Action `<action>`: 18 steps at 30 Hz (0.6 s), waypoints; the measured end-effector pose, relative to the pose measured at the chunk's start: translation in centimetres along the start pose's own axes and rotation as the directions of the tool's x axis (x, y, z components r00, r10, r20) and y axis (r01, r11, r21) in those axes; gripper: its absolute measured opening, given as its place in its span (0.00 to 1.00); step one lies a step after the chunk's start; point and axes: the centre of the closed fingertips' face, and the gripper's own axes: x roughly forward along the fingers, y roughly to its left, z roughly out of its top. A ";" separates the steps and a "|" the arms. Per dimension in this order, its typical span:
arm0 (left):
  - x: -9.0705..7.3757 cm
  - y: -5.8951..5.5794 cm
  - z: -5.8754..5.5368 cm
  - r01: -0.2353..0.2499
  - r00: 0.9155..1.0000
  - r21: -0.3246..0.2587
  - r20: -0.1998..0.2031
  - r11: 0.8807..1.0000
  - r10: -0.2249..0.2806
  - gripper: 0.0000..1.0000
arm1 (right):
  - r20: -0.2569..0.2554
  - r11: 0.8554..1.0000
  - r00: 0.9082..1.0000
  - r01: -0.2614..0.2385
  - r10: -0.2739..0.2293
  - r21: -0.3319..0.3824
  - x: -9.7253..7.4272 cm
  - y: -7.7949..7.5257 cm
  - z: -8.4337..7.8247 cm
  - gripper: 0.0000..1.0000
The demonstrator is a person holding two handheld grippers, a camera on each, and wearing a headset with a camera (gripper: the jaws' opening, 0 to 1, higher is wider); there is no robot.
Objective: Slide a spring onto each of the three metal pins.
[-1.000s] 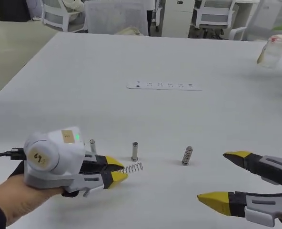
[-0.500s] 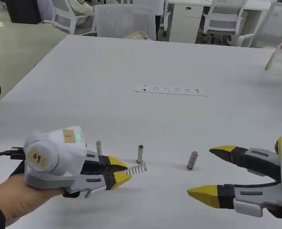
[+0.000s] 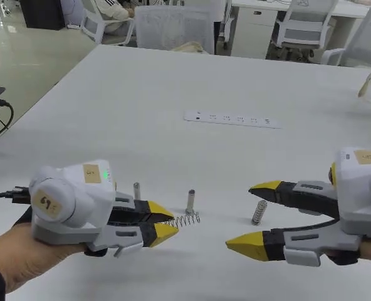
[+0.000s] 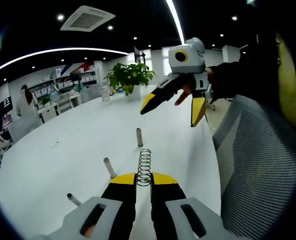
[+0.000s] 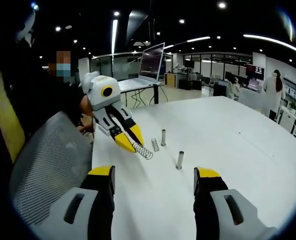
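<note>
1. A loose spring is pinched by one end in the tips of the left gripper. It lies roughly level just above the tabletop. Its free end sits just beside the foot of the middle pin; whether the two touch cannot be told.
2. In the left gripper view, the same spring sticks straight out from the yellow tips of the left gripper, which are pressed together on its last coils.
3. Three metal pins stand in a row on the tabletop. The left pin and the middle pin are bare. The right pin already has a spring coiled around it and leans slightly.
4. The right gripper is held low near the right pin with its jaws spread wide and nothing between them. Its own view shows the same wide gap between its tips.
5. In the right gripper view, the left gripper holds the spring out toward the pins.
6. A white power strip lies farther back on the tabletop, well apart from the pins.
7. Office chairs stand beyond the far edge.
</note>
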 end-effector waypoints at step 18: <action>-0.1 -0.7 0.9 0.016 1.000 0.020 0.018 1.000 -0.016 0.02 | -0.006 0.993 0.993 -0.115 0.115 0.019 2.8 0.7 0.6 0.47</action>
